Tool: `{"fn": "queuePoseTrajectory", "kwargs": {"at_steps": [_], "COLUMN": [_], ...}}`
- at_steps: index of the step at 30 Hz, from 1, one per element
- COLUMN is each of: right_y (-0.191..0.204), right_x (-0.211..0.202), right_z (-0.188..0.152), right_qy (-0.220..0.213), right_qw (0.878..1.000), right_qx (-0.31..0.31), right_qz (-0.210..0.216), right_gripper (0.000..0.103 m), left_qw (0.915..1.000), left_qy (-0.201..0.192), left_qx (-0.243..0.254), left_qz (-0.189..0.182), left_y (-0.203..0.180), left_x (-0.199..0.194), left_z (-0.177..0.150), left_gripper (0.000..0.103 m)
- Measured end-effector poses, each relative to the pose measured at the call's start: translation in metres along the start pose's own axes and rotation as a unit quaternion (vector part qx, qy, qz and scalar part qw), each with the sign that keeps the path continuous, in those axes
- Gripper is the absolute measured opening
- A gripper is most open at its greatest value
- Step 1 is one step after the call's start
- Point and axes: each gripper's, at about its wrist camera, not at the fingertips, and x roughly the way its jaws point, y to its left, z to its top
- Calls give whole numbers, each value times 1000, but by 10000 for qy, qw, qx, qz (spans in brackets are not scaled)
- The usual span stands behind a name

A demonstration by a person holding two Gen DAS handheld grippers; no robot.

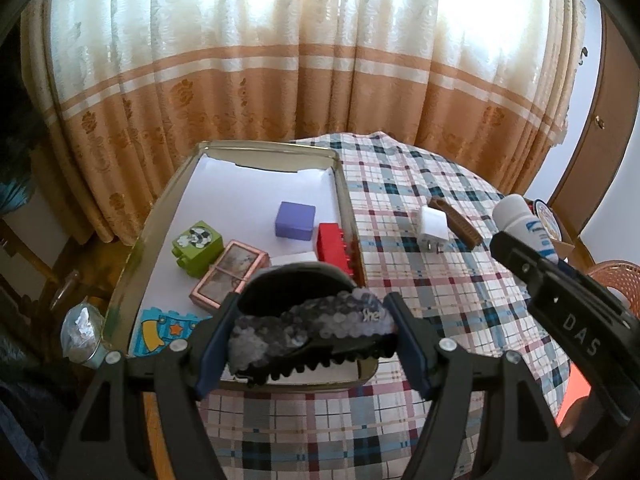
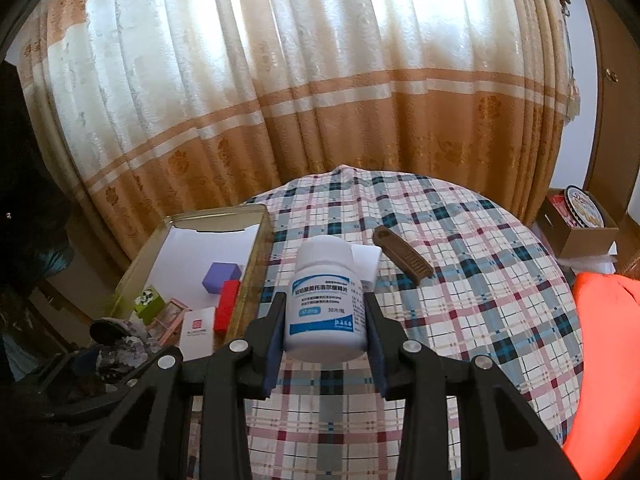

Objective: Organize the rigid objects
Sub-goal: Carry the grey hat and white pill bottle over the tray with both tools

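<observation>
Both tongs loaded right now. Left gripper (image 1: 310,336) clamped on a sequinned hair clip (image 1: 308,326), low centre of the left view, hanging over the near end of the metal tray (image 1: 336,164). Right gripper (image 2: 325,316) pinched around a white pill bottle (image 2: 325,300), centre of the right view, above the plaid tablecloth (image 2: 480,280) and just right of the tray's long edge.

Tips for the drop, judging from the layout:
- Best to lower the clip into bare white tray floor, probably near the bottom edge. Middle already crowded: purple block (image 1: 295,222), red brick (image 1: 335,246), green cube (image 1: 197,246), pink framed box (image 1: 228,276), blue star card (image 1: 166,330).
- Worth going low before letting go; toothy clip likely to bounce or snag otherwise.
- Bottle better set down upright, clear of the red brick hugging the tray wall. Round body, so likely to roll if laid flat.
- One hand at a time, probably, to avoid tongs bumping over the tray.

Hard to make out:
- Tray floor under the clip fully blocked in the left view.
- White charger (image 1: 434,226) mostly hidden behind the bottle in the right view; brown comb (image 2: 404,258) beside it, both out on the cloth.
- White card (image 2: 196,330) in the tray only partly visible.
- Can't tell clip height above the tray.
</observation>
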Motion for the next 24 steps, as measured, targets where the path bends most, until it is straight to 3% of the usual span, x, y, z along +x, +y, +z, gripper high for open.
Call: {"fn": "queuePoseTrajectory", "kwargs": {"at_steps": [24], "right_y": [29], "right_x": [-5], "right_z": [5], "right_qy": [-78], "right_qw": [9996], "right_qx": [-208], "right_qz": [161], "right_gripper": [39], "left_qw": [9999], "left_qy": [-30], "left_qx": [-160], "left_qz": [55], "left_y": [19], "left_x": [-1], "left_z": [3], "left_gripper": [72]}}
